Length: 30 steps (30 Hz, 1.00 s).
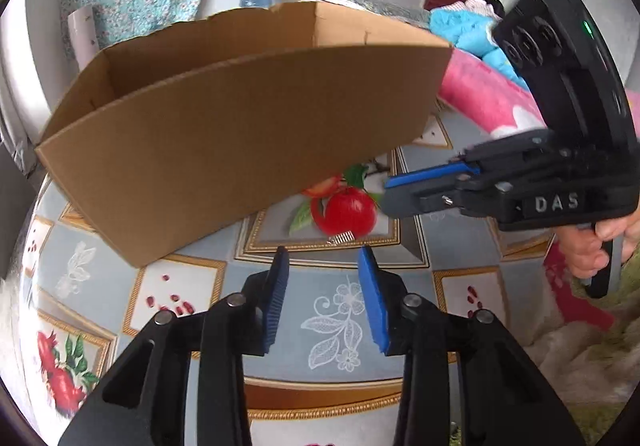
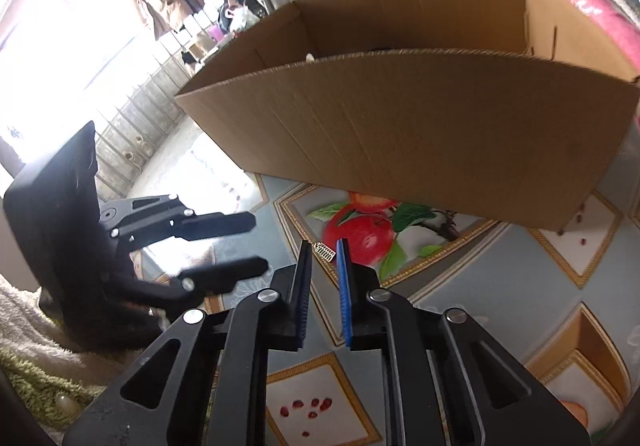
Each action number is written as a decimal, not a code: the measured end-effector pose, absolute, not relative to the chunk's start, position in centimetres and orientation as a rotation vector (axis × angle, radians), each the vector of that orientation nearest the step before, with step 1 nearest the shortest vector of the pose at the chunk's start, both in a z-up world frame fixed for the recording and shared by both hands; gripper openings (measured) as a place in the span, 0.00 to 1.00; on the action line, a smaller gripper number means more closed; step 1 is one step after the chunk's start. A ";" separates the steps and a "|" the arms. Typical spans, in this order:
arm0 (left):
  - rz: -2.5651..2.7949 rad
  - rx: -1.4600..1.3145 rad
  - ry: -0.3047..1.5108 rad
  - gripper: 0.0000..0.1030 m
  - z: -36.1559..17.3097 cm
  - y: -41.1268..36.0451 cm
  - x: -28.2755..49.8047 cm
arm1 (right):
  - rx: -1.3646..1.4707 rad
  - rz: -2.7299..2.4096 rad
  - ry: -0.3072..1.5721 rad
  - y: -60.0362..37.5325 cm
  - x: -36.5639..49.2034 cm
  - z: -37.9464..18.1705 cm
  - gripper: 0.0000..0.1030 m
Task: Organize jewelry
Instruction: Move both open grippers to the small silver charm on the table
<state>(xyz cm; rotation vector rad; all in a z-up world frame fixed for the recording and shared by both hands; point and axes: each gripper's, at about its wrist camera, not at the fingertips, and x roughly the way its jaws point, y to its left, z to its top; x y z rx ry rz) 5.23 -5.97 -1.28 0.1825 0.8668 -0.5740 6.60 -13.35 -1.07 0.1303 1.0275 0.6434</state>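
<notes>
Lying flat on the patterned counter (image 2: 500,286), right at the printed red apple (image 2: 360,236), a small gold comb-like jewelry piece (image 2: 325,252), seen at 12 o'clock from the right hand-held gripper (image 2: 325,250) and sitting just past its fingertips. Standing narrowly apart, the blue pads of that hand-held gripper, with nothing pinched between them and the piece not yet gripped. Showing again in the left wrist view, the same gold piece (image 1: 342,237), at 12 o'clock from the left hand-held gripper (image 1: 323,258), whose jaws are hanging wider apart and empty over the counter (image 1: 192,246). Reaching in from 3 o'clock in that view, the right hand-held gripper (image 1: 390,190), with a person's hand (image 1: 596,246) wrapping its handle. Standing behind the piece at 12 o'clock, an open cardboard box (image 2: 420,118), also filling the upper left wrist view (image 1: 224,126); contents not clear enough to tell.
</notes>
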 end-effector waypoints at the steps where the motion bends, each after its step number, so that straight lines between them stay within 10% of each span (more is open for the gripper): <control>1: -0.578 0.210 0.862 0.31 -1.7 -6.4 5.2 | 0.130 0.641 1.039 -13.1 7.0 -1.3 0.09; 30: -0.596 0.318 0.883 0.18 -3.0 -9.8 7.2 | 0.429 0.649 1.206 -16.0 11.6 -3.9 0.09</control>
